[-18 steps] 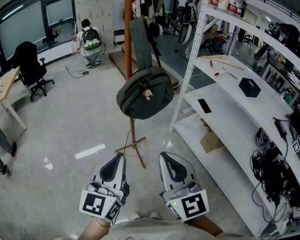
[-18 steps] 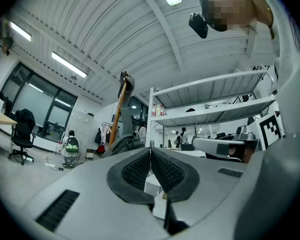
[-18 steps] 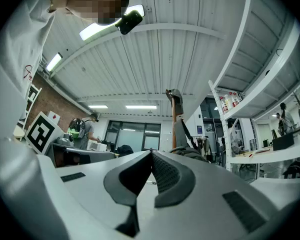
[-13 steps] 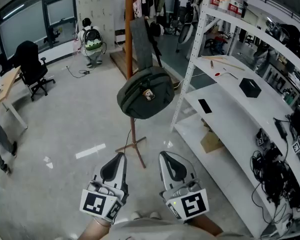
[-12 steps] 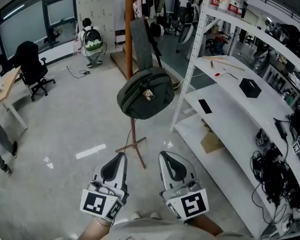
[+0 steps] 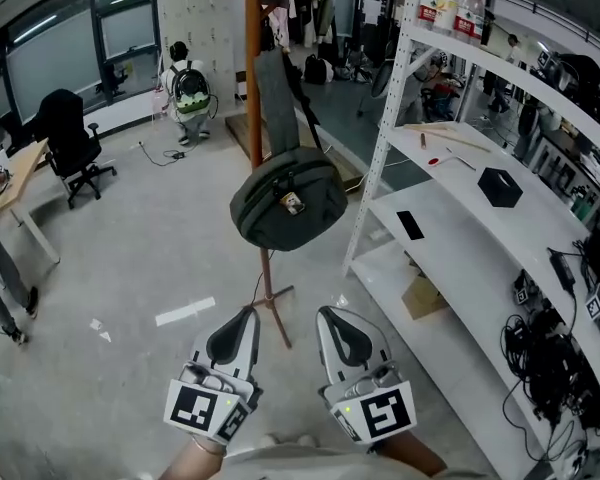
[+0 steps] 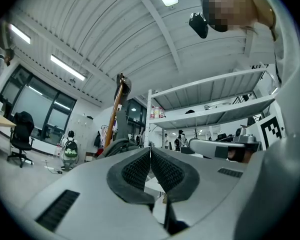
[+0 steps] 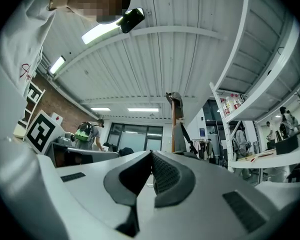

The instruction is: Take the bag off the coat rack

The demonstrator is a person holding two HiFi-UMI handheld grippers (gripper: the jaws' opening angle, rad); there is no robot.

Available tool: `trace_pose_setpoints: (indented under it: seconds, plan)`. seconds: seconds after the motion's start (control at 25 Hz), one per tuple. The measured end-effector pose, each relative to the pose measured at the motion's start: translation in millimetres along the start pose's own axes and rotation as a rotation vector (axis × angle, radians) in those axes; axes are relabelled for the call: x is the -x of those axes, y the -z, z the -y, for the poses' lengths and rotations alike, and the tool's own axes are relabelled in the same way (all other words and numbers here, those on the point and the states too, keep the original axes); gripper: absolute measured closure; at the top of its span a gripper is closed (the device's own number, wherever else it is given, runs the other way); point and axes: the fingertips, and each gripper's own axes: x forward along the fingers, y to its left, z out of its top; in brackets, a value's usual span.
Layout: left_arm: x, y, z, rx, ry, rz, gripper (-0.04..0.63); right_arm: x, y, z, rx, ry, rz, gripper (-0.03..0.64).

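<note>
Head view: the dark green rounded fabric bag (image 6: 288, 208) hangs by its strap from the tall wooden coat rack (image 6: 253, 88), where it could be lifted off. I cannot see inside it. The left claw (image 6: 242, 316) and right claw (image 6: 330, 316) are held low, well apart from it.

Left gripper view: jaws pressed together, nothing between them.

Right gripper view: likewise closed and empty.

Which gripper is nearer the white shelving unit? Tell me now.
Right. The right gripper is just left of the shelving unit's lower shelves; the left gripper is farther left, across the coat rack's foot.
</note>
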Motion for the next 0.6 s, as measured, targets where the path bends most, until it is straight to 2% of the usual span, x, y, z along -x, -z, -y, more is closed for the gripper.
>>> trace_pose_setpoints:
  seconds: [0.28, 0.6]
  plan:
    - [-20.0, 2.9, 5.5, -0.008, -0.037, 0.007, 0.577, -5.8, -7.7, 20.5, -0.014, -0.044, 0.051, 0.597]
    - [-44.9, 17.7, 1.8, 0.001, -0.061, -0.020, 0.577, -26.9, 5.7, 38.4, -0.010, -0.077, 0.043, 0.597]
